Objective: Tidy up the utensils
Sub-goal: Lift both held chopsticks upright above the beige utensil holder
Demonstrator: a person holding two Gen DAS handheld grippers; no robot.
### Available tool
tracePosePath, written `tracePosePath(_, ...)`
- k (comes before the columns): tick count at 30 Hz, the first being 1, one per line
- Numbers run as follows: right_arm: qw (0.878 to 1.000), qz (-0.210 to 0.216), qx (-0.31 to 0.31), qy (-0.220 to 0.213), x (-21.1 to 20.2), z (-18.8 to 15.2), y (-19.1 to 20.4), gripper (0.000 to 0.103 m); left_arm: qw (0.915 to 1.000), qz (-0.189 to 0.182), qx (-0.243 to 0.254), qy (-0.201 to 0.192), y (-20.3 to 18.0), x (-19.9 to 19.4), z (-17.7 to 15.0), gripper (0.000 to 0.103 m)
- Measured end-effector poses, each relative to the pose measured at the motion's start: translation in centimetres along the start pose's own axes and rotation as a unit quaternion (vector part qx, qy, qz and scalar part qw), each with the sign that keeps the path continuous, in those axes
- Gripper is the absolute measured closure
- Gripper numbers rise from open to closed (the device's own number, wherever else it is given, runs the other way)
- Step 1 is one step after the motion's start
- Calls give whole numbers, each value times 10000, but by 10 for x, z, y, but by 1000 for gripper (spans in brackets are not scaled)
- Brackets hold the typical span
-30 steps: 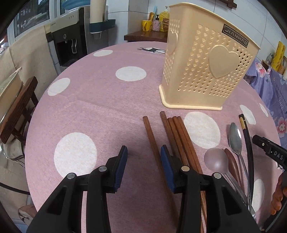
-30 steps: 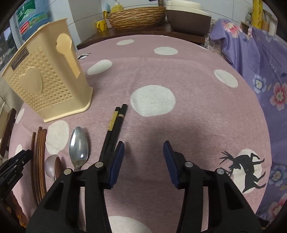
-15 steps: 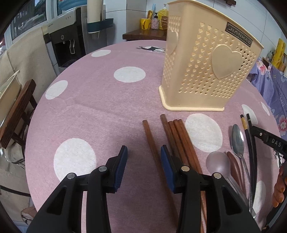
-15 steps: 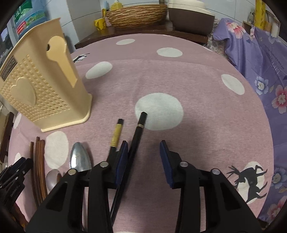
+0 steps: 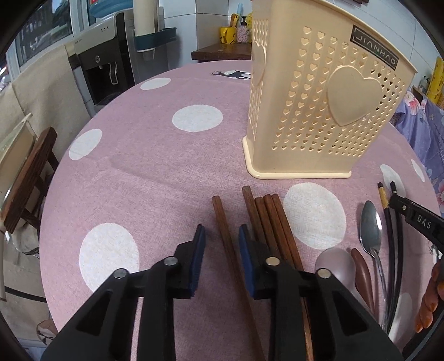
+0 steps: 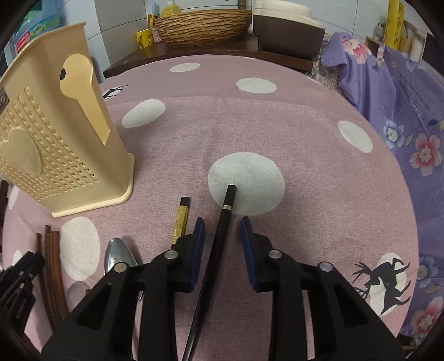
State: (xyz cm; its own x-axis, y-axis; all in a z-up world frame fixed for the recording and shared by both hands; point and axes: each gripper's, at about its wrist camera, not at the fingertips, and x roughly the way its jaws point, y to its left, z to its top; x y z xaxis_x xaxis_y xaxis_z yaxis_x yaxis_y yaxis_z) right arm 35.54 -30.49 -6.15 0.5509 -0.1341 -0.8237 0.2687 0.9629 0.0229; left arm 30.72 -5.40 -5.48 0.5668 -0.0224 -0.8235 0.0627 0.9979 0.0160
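Observation:
My left gripper (image 5: 222, 227) points down at the pink dotted tablecloth (image 5: 155, 172). A single brown wooden chopstick (image 5: 223, 222) lies between its blue pads; the jaws are closing and a gap still shows on each side. Three more wooden chopsticks (image 5: 270, 219) lie just to the right. My right gripper (image 6: 222, 220) straddles a black chopstick (image 6: 226, 211) with a silver band, its jaws closing and its pads clear of the stick. A gold-banded black chopstick (image 6: 181, 219) lies left of it. The cream perforated utensil holder (image 5: 319, 105) stands upright behind.
A metal spoon (image 5: 370, 225), a translucent spoon (image 5: 334, 263) and a brown spoon (image 5: 360, 269) lie between the two grippers. A wooden chair (image 5: 25, 177) stands at the table's left edge, purple floral cloth (image 6: 410, 111) at its right. A wicker basket (image 6: 202, 25) sits on the sideboard behind.
Both pairs of jaws have narrowed. The right gripper shifted right, and the silver-banded black chopstick now lies apart from its pair between the pads. The single wooden chopstick now sits between the left pads.

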Motion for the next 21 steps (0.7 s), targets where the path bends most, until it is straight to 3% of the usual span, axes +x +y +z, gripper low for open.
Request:
tracePosePath(3,10000,-19,30,-73,-1,-2,-3,91,9999,124,-2,-80,-2,-2,-5,92)
tracePosePath(9,9999,53,91,-77,-1,-1,-5,92,9998,179,53,-120,-7,-4,-7,93)
tracePosePath(16,9981,538,264,-109,-3,0,-10,94,9999,-6,-67,-101,-3,-2,-2,94)
tracePosePath(21,9966,707,247,-332,-17,4,-12,94,9994,-102,-129,-313,2,-13,3,94)
